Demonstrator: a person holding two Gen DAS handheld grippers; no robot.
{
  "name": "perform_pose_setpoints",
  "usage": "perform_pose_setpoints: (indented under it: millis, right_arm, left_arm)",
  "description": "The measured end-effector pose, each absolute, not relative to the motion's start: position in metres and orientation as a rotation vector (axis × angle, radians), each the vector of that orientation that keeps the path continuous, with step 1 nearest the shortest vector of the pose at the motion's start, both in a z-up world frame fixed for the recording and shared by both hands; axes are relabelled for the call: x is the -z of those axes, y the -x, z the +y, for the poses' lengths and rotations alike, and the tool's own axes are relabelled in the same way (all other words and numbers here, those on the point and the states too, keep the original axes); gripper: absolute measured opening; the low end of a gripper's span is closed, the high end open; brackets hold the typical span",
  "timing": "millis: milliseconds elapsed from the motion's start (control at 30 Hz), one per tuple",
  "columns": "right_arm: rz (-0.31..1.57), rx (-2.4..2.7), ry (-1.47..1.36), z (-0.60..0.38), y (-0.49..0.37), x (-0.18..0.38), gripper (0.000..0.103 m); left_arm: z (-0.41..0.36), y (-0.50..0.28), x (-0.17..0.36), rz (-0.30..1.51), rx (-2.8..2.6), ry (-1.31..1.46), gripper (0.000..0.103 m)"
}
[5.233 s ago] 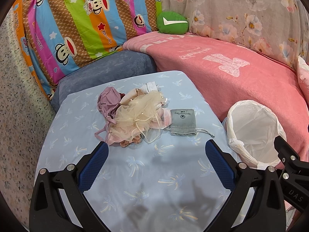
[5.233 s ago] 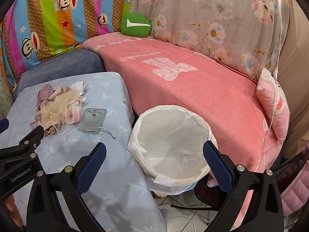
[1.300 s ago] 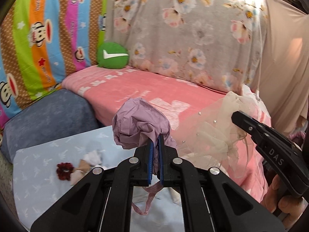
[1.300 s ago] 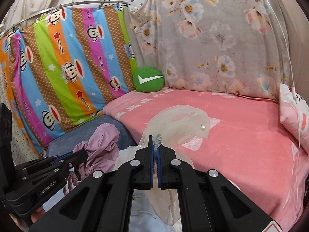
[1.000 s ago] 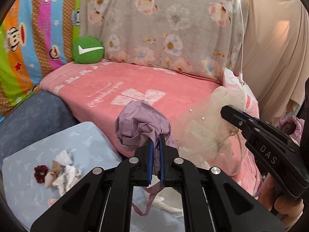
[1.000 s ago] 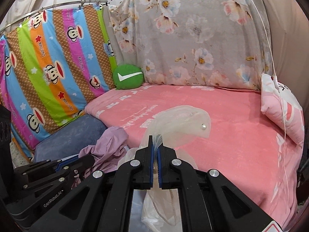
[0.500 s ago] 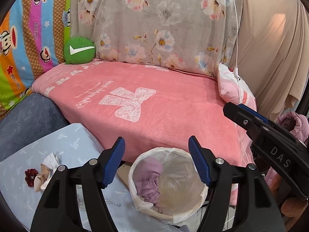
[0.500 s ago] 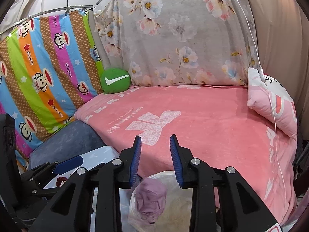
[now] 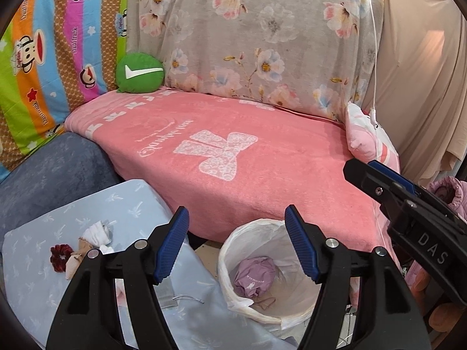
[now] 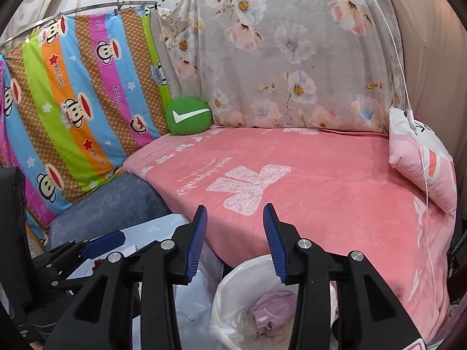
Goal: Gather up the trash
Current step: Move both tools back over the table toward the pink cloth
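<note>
A white-lined trash bin [image 9: 233,250] stands on the floor between the light blue table [image 9: 35,262] and the pink bed. A crumpled purple cloth [image 9: 256,274] lies inside it, also seen in the right wrist view [image 10: 273,306], with pale fabric under it. My left gripper [image 9: 236,245] is open and empty above the bin. My right gripper [image 10: 235,242] is open and empty above the bin [image 10: 233,303]. On the table lie a dark red scrunchie [image 9: 60,258], small white and beige scraps [image 9: 95,234] and a grey pouch [image 9: 165,291], partly hidden by my left finger.
The pink blanket-covered bed [image 9: 262,157] runs behind the bin, with a green round cushion [image 9: 139,72] and a pink pillow [image 9: 367,134]. A blue-grey cushion [image 9: 49,172] sits behind the table. Hanging sheets close off the back.
Both grippers opened and dropped the purple cloth and the cream tulle into the bin. Since half a second ago both jaws have spread a little wider and the views barely shifted.
</note>
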State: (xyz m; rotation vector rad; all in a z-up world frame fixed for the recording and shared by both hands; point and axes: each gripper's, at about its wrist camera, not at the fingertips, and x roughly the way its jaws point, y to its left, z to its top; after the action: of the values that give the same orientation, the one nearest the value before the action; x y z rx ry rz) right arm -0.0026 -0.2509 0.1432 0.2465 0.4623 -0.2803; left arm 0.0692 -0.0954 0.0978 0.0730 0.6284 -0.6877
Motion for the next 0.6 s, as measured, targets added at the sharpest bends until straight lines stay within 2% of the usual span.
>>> perform_pose_setpoints:
  millis: [433,600]
  right_arm:
    - [0.562,0.184,-0.234,-0.19,-0.019,-0.106,0.041]
    - [0.62,0.137,-0.228,-0.158,-0.03,-0.082,0.041]
  left_arm:
    - [-0.03,-0.084,-0.069,0.678,0.556,-0.033,0.065]
    - [0.007,-0.095,-0.043,0.735,0.471,-0.01,0.07]
